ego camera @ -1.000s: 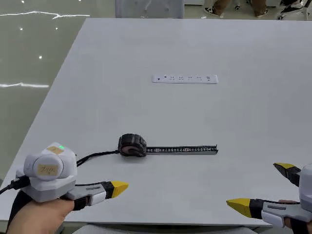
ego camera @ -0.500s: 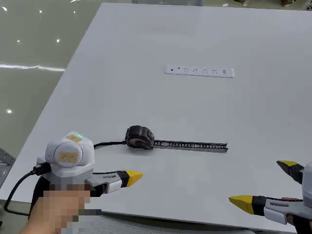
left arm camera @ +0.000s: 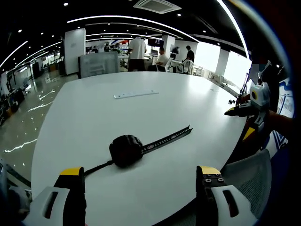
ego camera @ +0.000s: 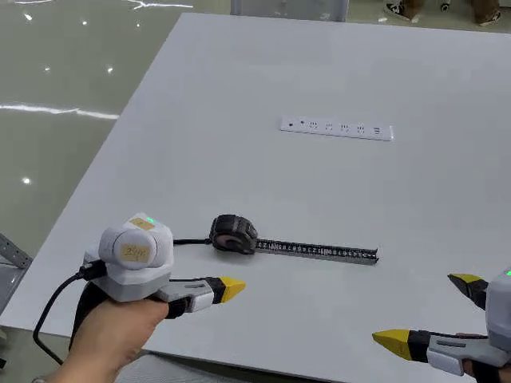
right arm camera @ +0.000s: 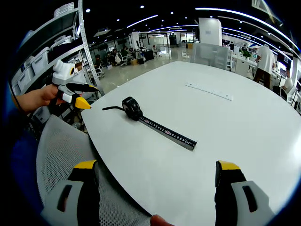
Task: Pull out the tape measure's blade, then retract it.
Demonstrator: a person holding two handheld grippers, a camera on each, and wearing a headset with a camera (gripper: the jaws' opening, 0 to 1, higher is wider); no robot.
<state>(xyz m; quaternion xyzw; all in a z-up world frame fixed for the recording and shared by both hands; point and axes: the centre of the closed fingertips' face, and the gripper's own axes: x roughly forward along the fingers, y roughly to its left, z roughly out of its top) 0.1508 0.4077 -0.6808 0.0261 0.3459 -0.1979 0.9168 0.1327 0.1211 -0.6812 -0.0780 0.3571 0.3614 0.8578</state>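
Note:
A black tape measure (ego camera: 234, 234) lies on the white table (ego camera: 263, 175), its blade (ego camera: 319, 252) pulled out to the right and flat on the surface. A thin black strap trails from its left side. My left gripper (ego camera: 227, 289) hovers open near the table's front edge, just in front of the case. My right gripper (ego camera: 427, 311) is open at the lower right, in front of the blade's end. In the left gripper view the tape measure (left arm camera: 125, 150) sits ahead between the wide jaws. The right gripper view has the tape measure (right arm camera: 131, 107) and blade (right arm camera: 169, 133) further ahead.
A white power strip (ego camera: 336, 128) lies flat further back on the table. The table's front edge runs close under both grippers. A grey mesh chair back (right arm camera: 61, 155) is below that edge. People stand at desks far behind.
The head camera has shifted. My left gripper has moved a little forward and right, closer to the tape measure case. The tape measure and its blade have not moved.

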